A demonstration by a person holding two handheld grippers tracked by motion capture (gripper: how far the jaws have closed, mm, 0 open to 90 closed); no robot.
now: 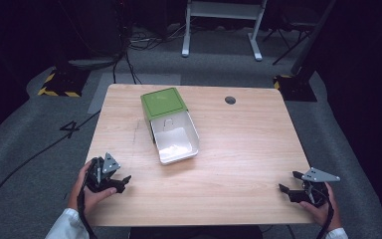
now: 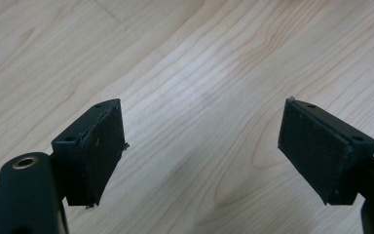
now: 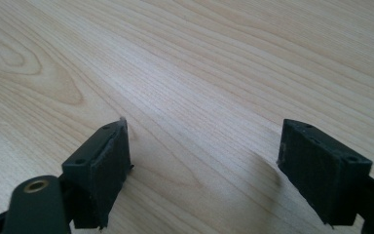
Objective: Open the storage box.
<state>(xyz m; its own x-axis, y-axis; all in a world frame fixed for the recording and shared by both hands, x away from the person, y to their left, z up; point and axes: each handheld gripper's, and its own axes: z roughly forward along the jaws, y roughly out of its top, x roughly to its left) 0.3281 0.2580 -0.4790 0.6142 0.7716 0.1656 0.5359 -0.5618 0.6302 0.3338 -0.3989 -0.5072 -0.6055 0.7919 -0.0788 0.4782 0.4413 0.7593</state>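
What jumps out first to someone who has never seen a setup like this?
Most striking is the white box with its green lid slid back, lying toward the far left of the wooden table. At the near corners, the left gripper and the right gripper sit in a person's hands, jaws open with nothing between them.

A box (image 1: 174,138) sat mid-table (image 1: 243,149), its lid (image 1: 163,103) behind it; the left gripper (image 1: 110,180) and right gripper (image 1: 298,188) flanked the near corners, well apart
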